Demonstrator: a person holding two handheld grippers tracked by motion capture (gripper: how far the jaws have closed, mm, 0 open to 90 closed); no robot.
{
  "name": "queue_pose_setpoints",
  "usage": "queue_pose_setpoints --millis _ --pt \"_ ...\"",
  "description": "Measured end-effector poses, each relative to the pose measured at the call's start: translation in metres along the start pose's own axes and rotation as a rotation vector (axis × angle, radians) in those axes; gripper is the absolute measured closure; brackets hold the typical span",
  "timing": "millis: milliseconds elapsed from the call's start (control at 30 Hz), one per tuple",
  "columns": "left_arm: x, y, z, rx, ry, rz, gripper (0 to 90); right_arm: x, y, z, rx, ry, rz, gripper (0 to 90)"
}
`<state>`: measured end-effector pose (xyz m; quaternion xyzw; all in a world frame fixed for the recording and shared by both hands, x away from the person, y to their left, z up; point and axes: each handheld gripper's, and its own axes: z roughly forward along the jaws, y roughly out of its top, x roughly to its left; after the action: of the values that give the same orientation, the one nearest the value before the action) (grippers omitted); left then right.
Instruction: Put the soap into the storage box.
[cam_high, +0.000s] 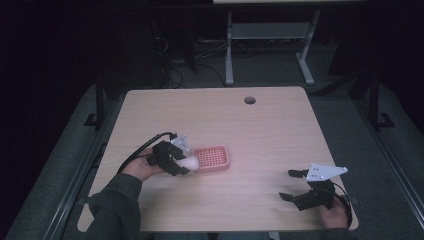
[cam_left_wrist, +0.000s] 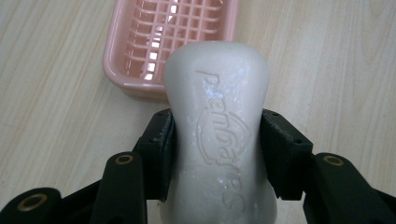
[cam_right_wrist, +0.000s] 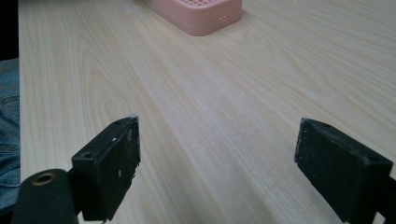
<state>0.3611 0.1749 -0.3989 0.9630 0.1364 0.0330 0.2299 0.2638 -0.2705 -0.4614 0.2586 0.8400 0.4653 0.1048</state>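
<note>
Two fingers of the left gripper (cam_left_wrist: 217, 154) clamp the white soap bar (cam_left_wrist: 217, 121), just short of the pink tray (cam_left_wrist: 121, 74). Right gripper (cam_right_wrist: 217, 154) fingers stand wide above bare surface (cam_right_wrist: 224, 93).

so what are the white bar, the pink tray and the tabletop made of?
White bar: looks like soap, waxy matte, with an embossed logo and pale scuffs. Pink tray: probably moulded plastic, glossy, with an open grid floor. Tabletop: wood-grain surface, likely laminate, with a smooth low sheen.
</note>
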Motion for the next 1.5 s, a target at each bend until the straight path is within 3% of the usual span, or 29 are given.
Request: queue_pose_setpoints --millis 600,1500 --pt "0.005 0.02 0.004 0.006 0.006 0.034 49.1 0.0 -0.001 -0.001 -0.003 -0.002 0.007 13.5" --pt "0.017 0.036 0.013 0.003 0.001 0.033 49.1 0.0 -0.001 -0.002 -0.017 0.0 0.013 13.5"
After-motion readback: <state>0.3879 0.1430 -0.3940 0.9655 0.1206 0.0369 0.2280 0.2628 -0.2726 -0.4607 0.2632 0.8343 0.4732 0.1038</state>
